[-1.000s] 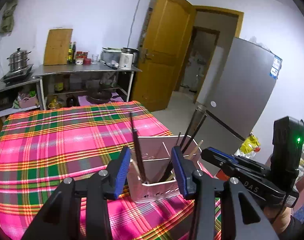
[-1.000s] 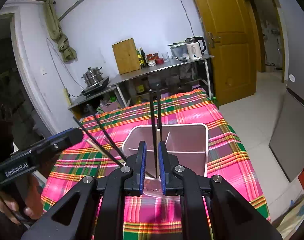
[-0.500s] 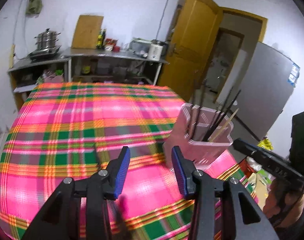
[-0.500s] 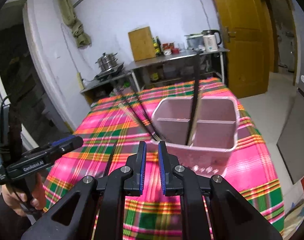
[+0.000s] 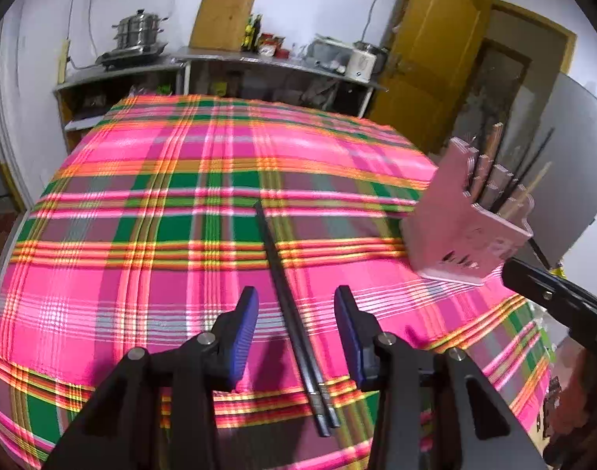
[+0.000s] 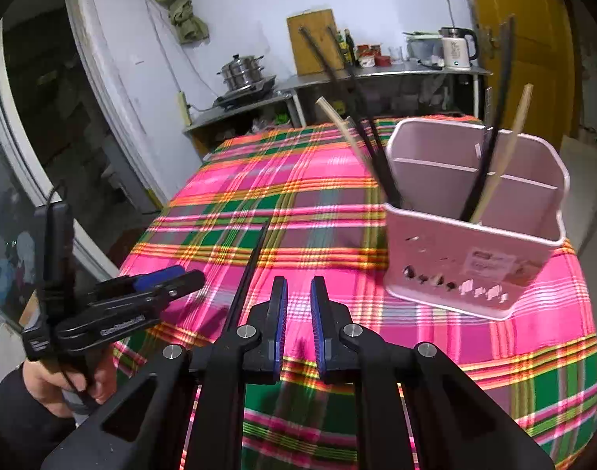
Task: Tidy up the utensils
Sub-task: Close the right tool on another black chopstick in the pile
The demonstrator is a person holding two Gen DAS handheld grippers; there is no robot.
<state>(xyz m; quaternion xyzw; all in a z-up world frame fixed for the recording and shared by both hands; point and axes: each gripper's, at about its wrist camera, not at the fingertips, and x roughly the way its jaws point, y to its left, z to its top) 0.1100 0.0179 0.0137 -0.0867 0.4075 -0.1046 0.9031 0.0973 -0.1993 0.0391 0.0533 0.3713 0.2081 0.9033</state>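
— Plaid-covered counter (image 5: 141, 235): what's on it?
— 2 black chopsticks (image 5: 286, 305) lying flat; pink holder (image 6: 474, 243) with more chopsticks nearby.
— Tongs?
— Left tongs (image 5: 294, 329) spread astride the pair, not touching; right tongs (image 6: 298, 321) slightly parted, empty.

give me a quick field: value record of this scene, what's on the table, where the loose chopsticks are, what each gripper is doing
surface: table with pink and green plaid cloth
holder: pink utensil holder, upright on the cloth, with divided compartments
in holder: several dark chopsticks and pale ones, leaning
loose item: pair of black chopsticks lying flat on the cloth
left gripper: open, jaws on either side of the loose pair, not pressing it
right gripper: narrow gap, holding nothing, between the loose pair and the holder
task state: loose pair not yet in holder
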